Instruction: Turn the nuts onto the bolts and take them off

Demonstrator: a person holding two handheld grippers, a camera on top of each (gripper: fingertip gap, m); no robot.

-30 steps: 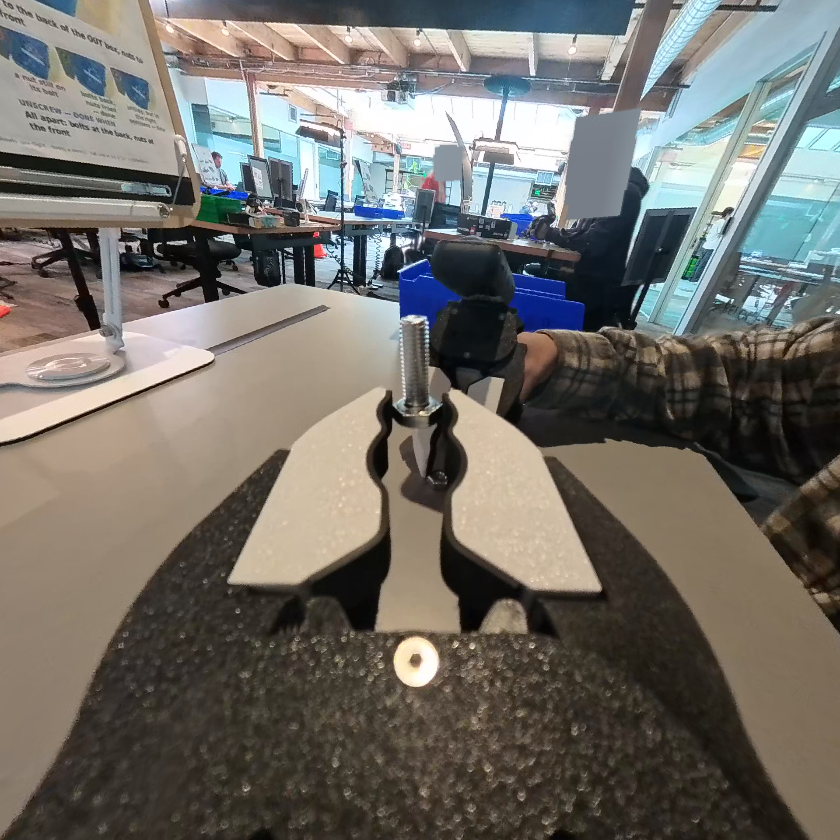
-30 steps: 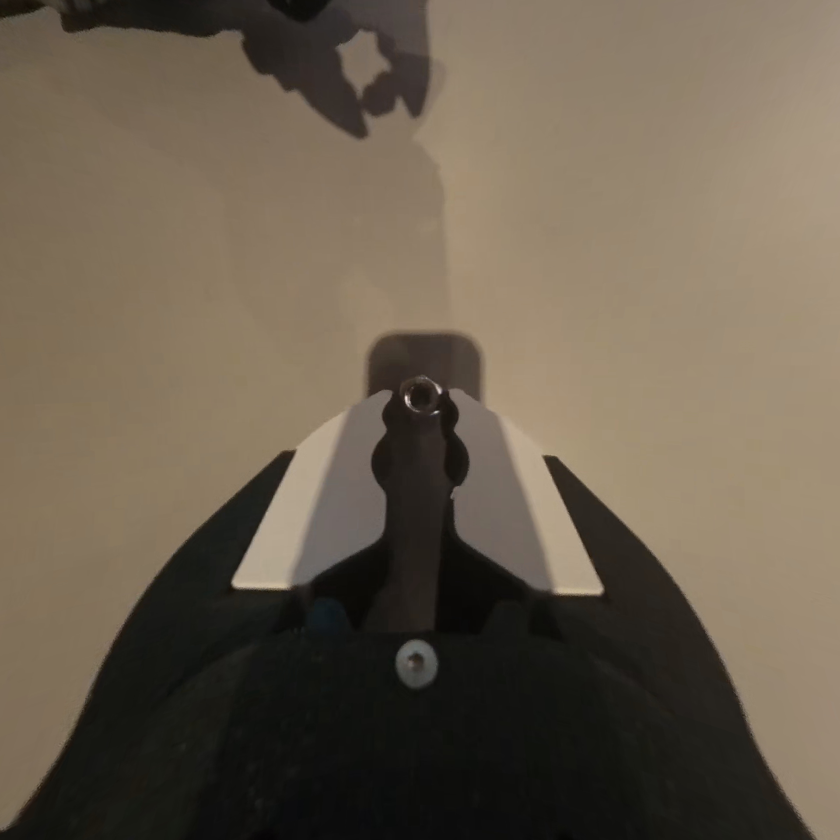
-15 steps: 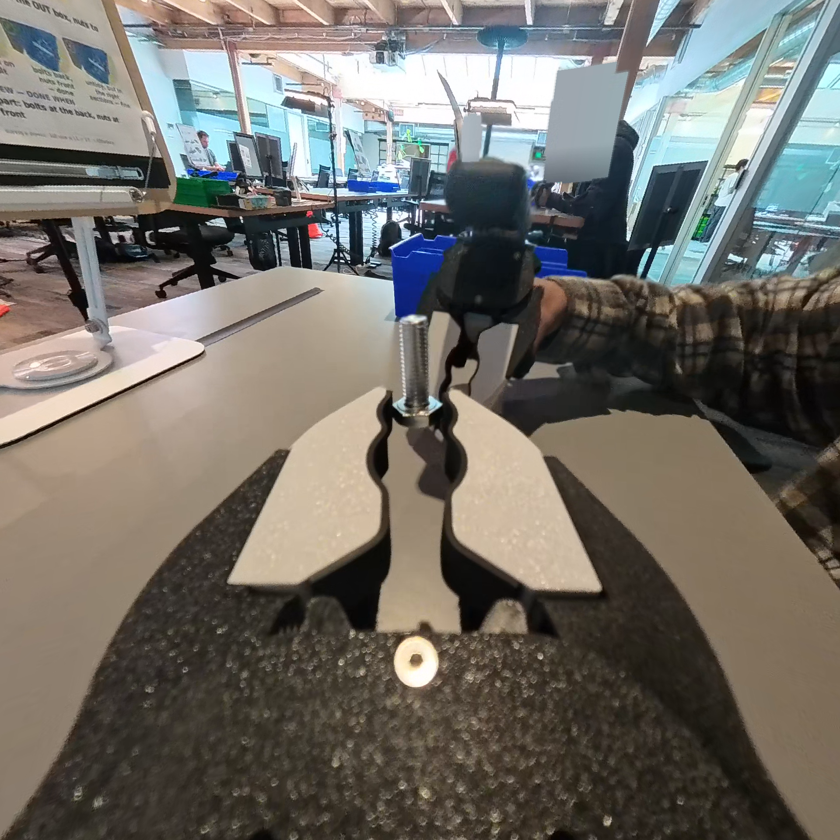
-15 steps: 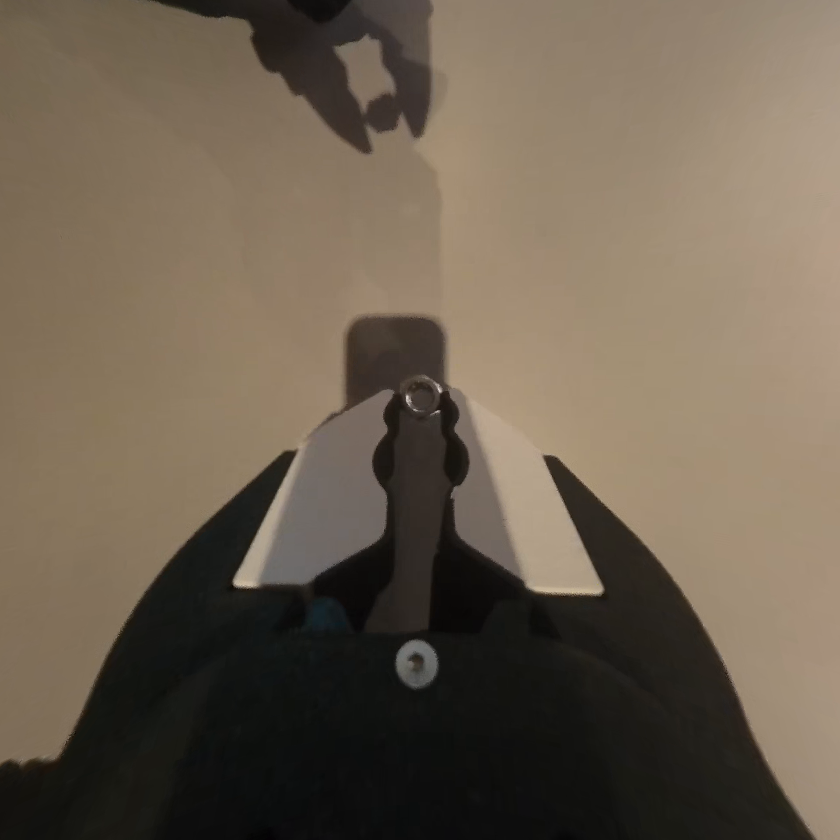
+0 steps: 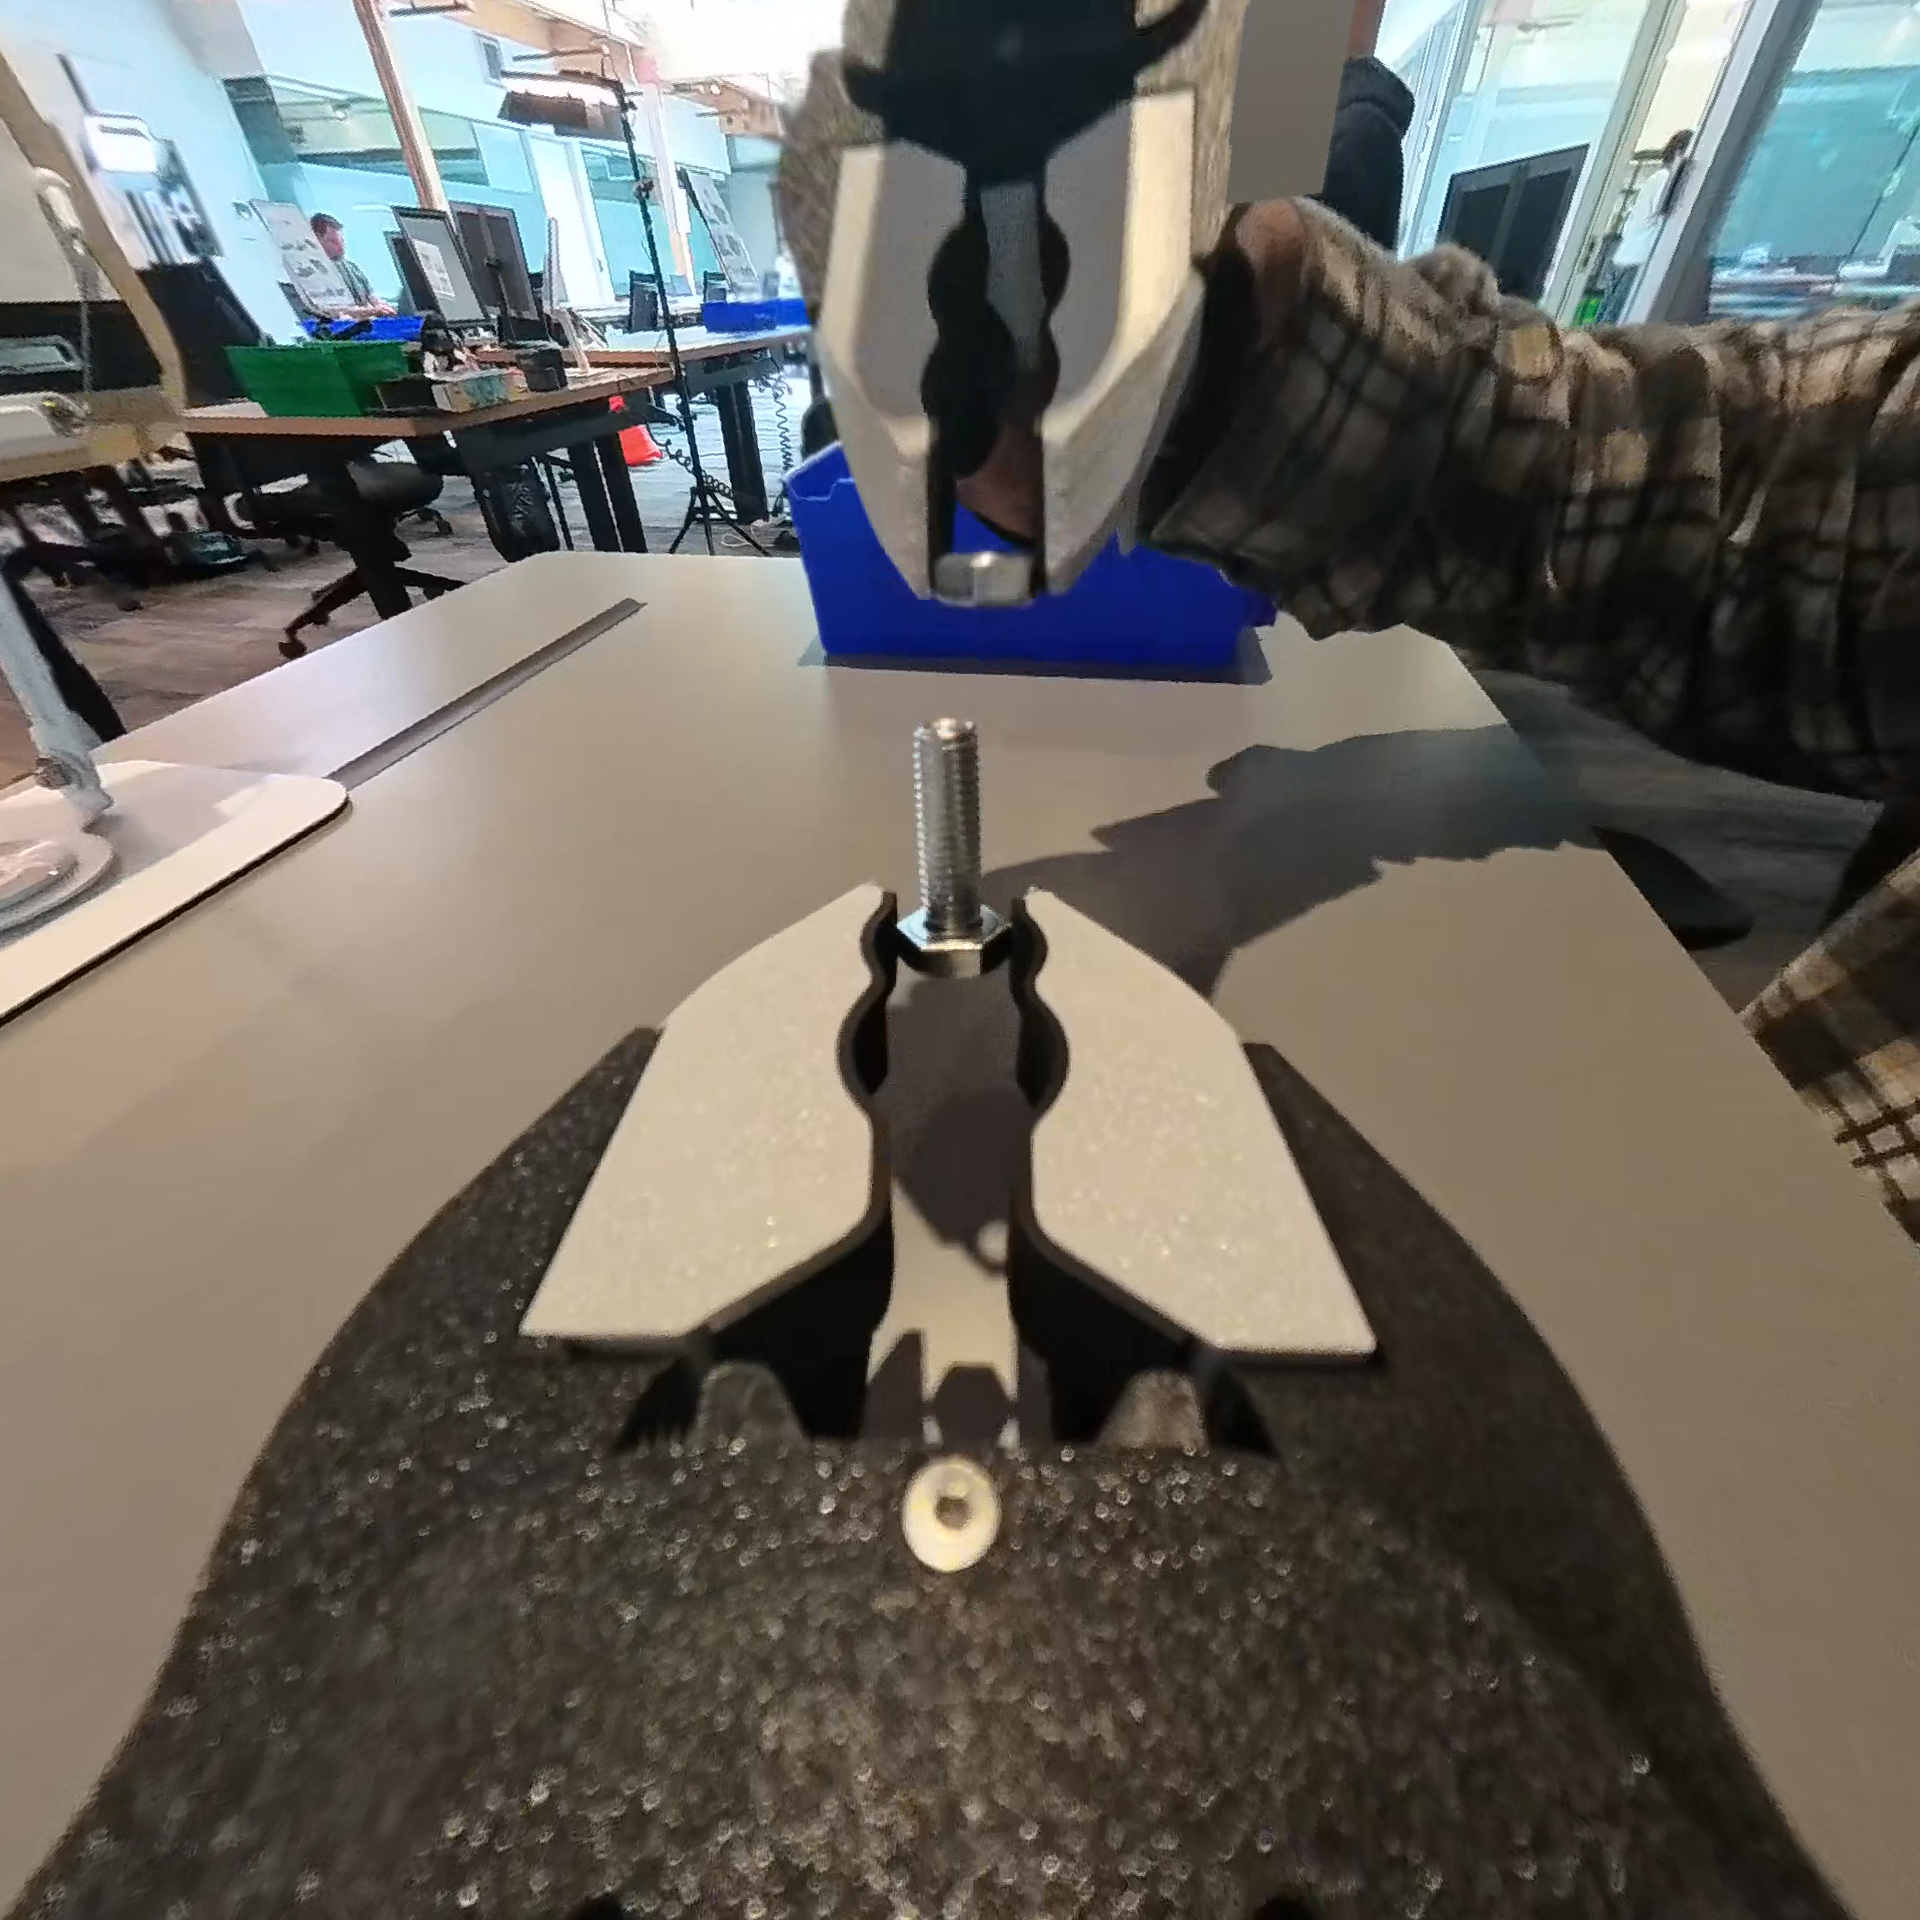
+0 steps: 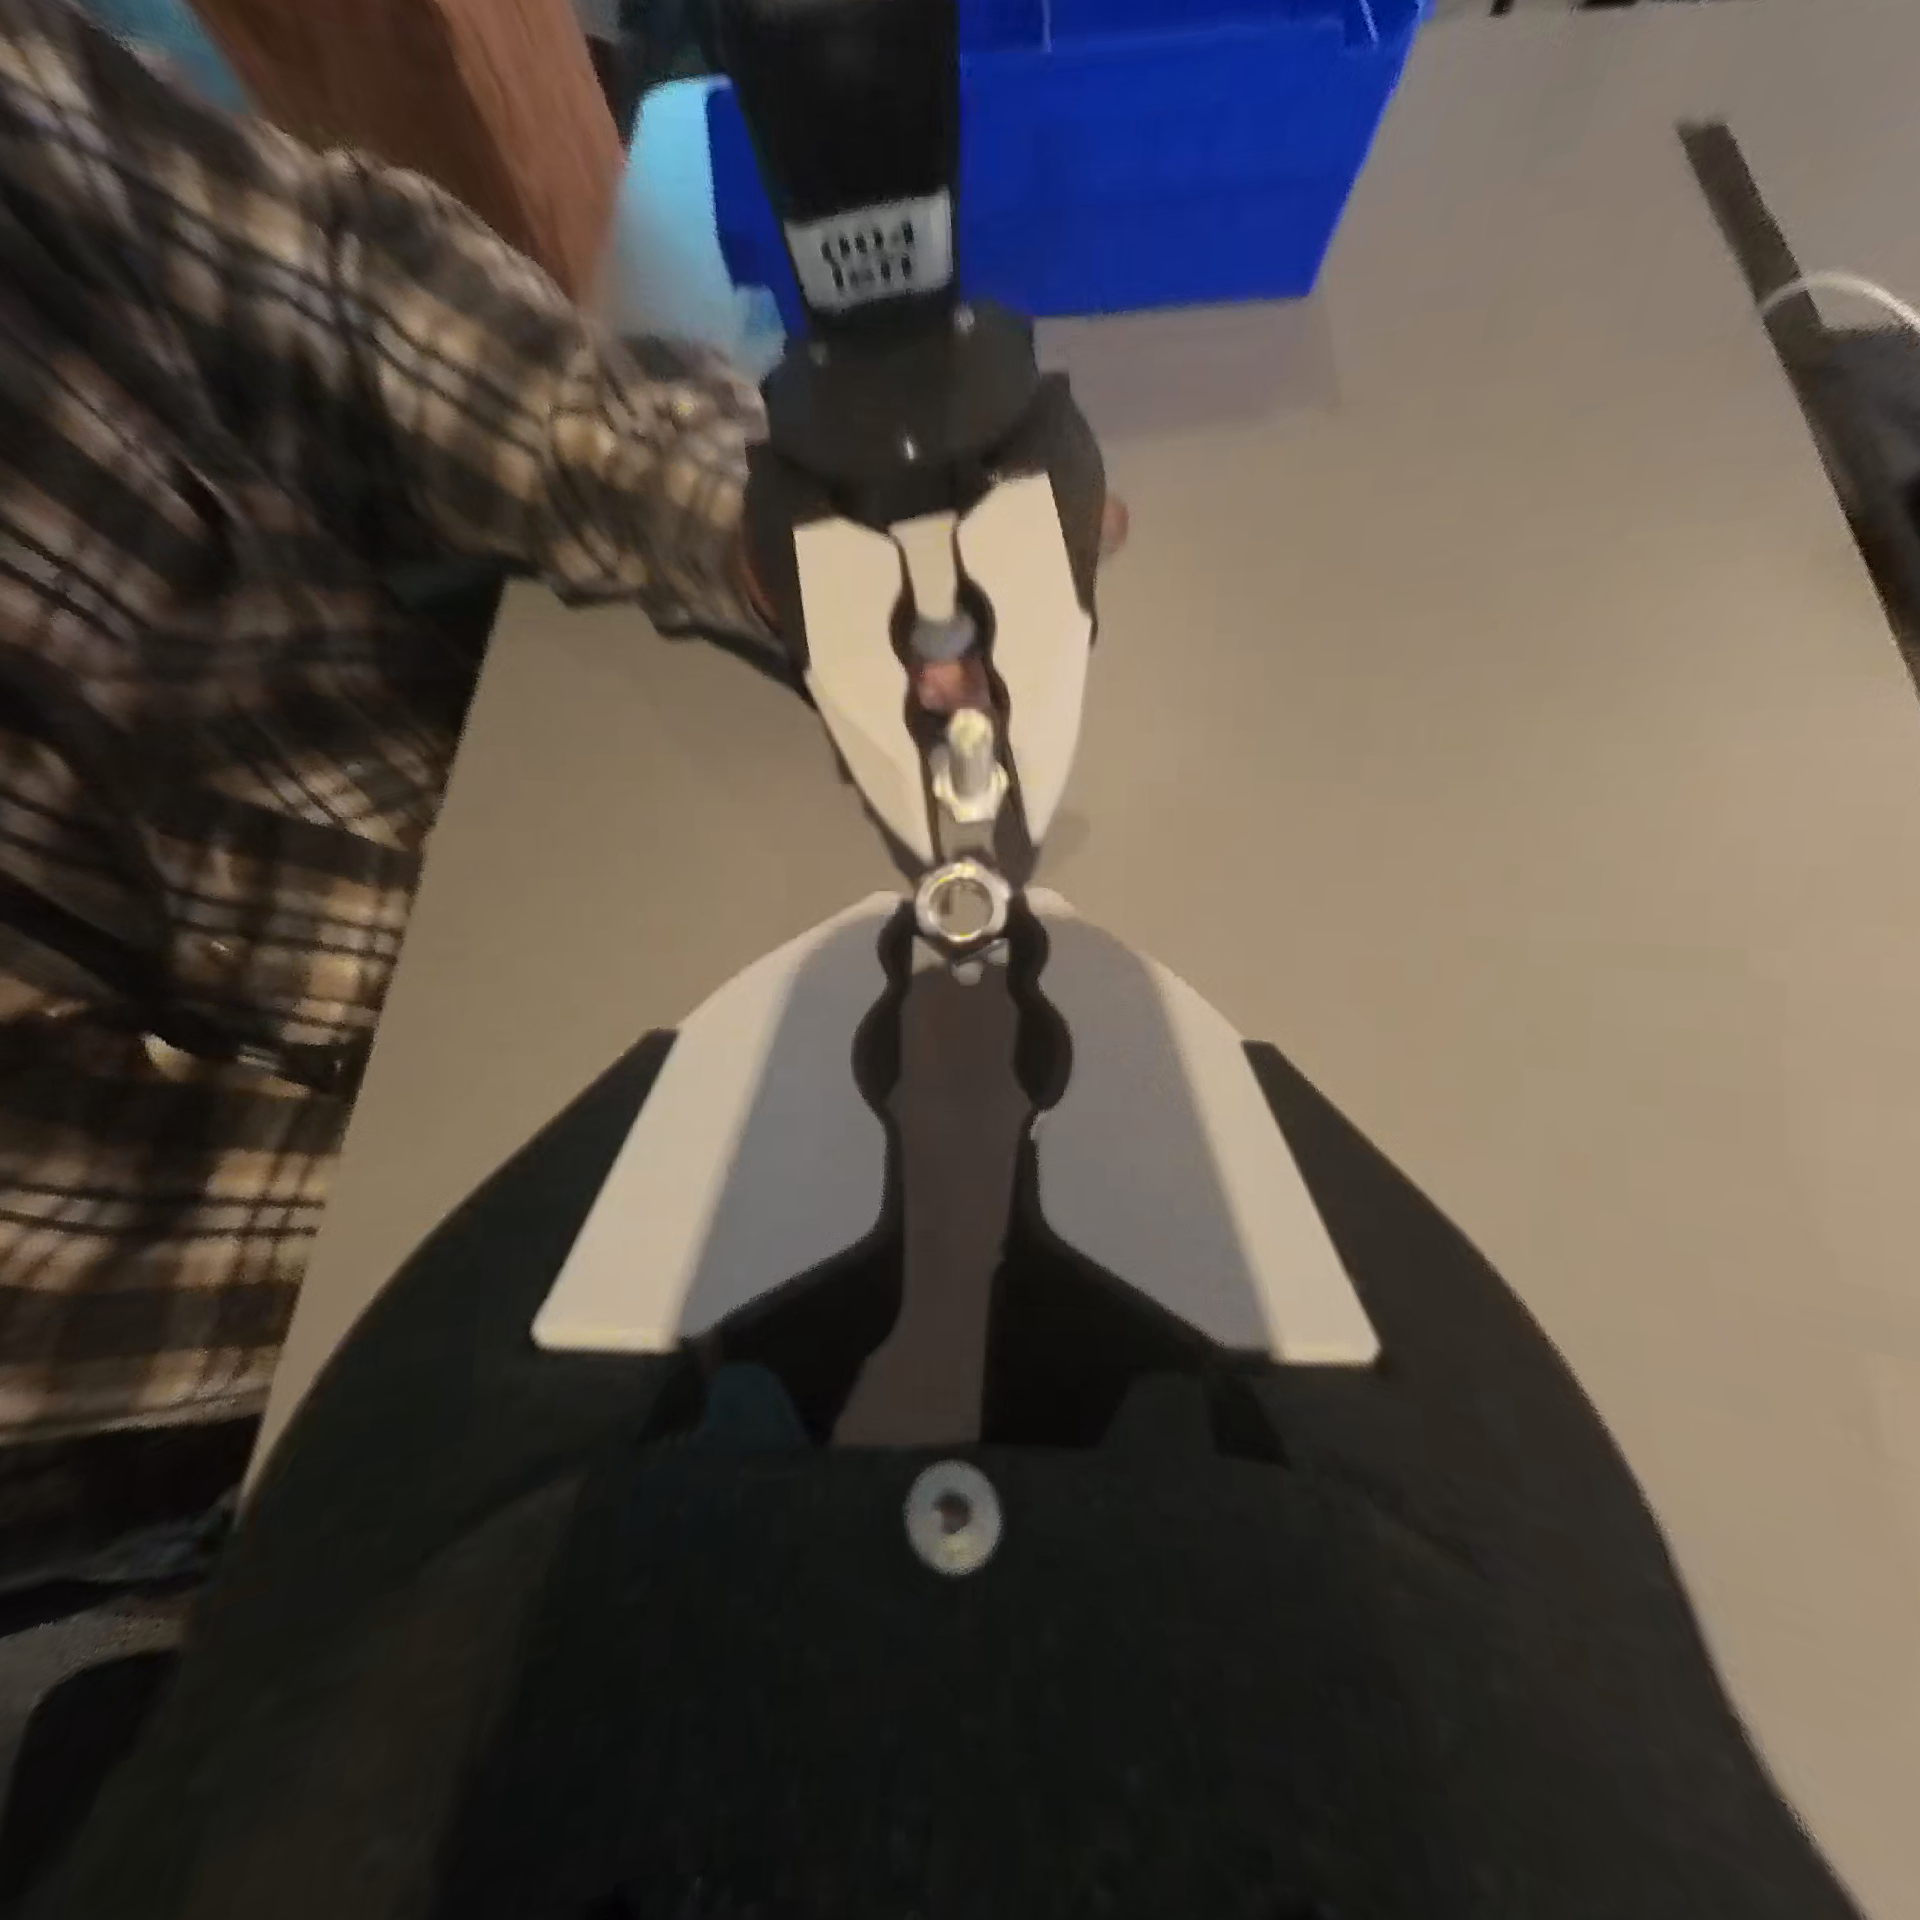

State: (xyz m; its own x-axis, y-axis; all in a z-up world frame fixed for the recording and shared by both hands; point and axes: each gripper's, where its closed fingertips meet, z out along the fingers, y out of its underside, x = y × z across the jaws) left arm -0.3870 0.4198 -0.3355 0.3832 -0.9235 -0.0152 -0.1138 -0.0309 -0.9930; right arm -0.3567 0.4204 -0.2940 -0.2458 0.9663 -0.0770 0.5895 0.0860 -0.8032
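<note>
The left tongs [image 5: 951,935] are closed on the hexagonal head of a silver bolt [image 5: 947,831], pinching it between the notched tips so that the threaded shank stands upright above the pale grey desk [image 5: 520,883]. The bolt's thread is bare along its visible length.

Above and beyond it, the right tongs [image 5: 982,587] point downward, held by a hand whose plaid sleeve [image 5: 1507,447] reaches in from the right. Their tips are clamped on a silver hex nut [image 5: 982,580], which hangs in the air higher than the top of the bolt and clear of it, with open space between the two parts.

In the right wrist view the nut [image 6: 958,907] sits between the tips of the right tongs [image 6: 958,920] with its bore facing the camera. Just past it the bolt [image 6: 968,774] shows end-on and somewhat blurred, gripped by the left tongs [image 6: 961,831], whose black handle rises towards the top of the frame beside the other plaid sleeve [image 6: 260,623].

A blue plastic bin [image 5: 1039,634] rests on the far part of the desk behind the right tongs. At the left edge stands a white stand base [image 5: 156,831] with a thin post. Beyond the desk, other workbenches, office chairs and a green bin [image 5: 312,374] fill an open room.
</note>
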